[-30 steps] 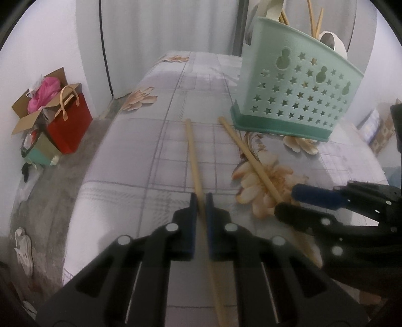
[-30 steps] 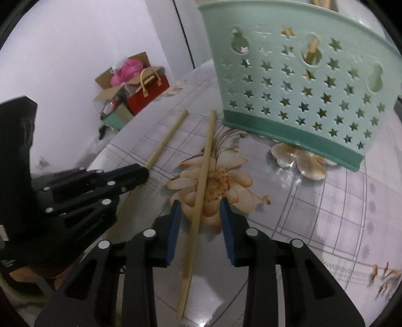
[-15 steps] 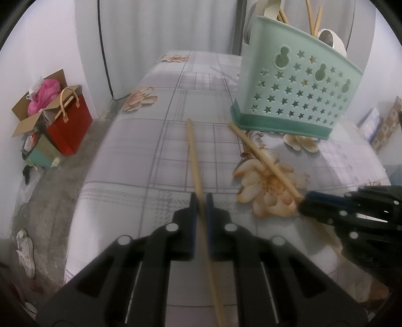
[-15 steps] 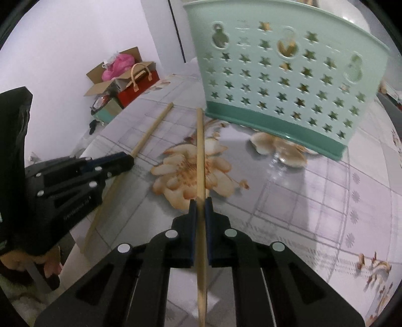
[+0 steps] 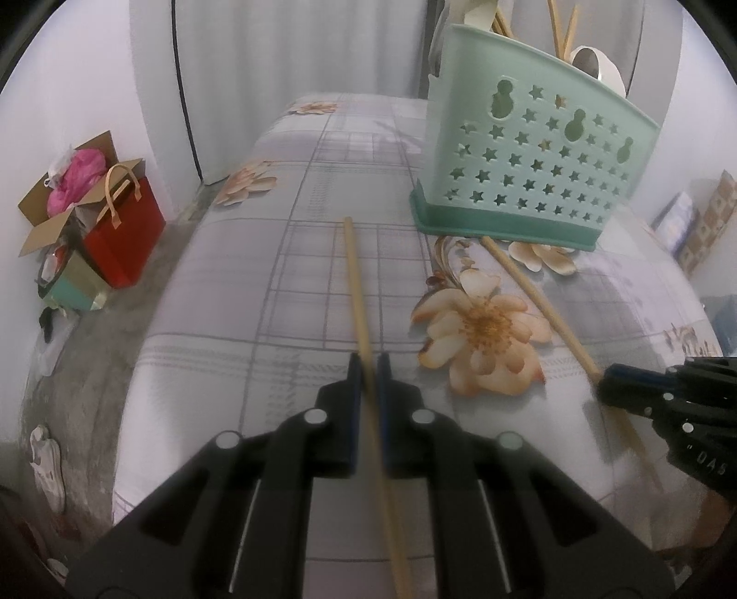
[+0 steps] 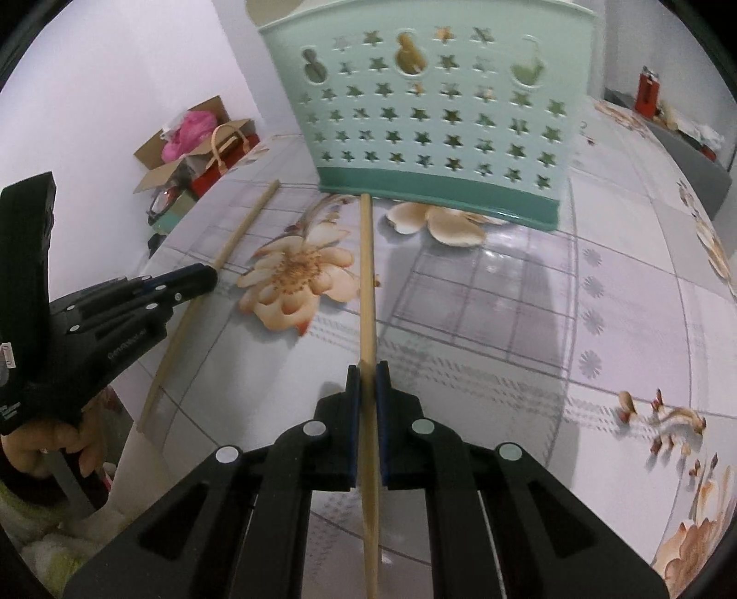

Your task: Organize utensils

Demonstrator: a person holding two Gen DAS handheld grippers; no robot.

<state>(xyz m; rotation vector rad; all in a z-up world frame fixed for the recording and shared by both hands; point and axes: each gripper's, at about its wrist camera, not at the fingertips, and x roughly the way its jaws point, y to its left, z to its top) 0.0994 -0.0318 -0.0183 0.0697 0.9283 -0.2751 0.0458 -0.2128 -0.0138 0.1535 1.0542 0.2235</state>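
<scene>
Gripping one chopstick each, both grippers sit low over the flowered tablecloth [image 5: 258,285]. The left gripper [image 5: 367,364] has its jaws pinched tight on the left chopstick [image 5: 355,276], which lies along the cloth pointing away, its far tip well short of the green basket [image 5: 529,166]. The right gripper [image 6: 367,373] is likewise clamped on the right chopstick [image 6: 366,276]; that stick runs straight ahead, and its far end reaches the basket's dark green base. In the right wrist view a hand [image 6: 55,442] shows under the left gripper's body. The basket stands upright on the cloth, with more chopsticks [image 5: 559,25] and a white spoon [image 5: 594,64] poking out of its top. On the floor beside the table sits a red bag [image 5: 124,230] beside an open cardboard box [image 5: 55,202].
</scene>
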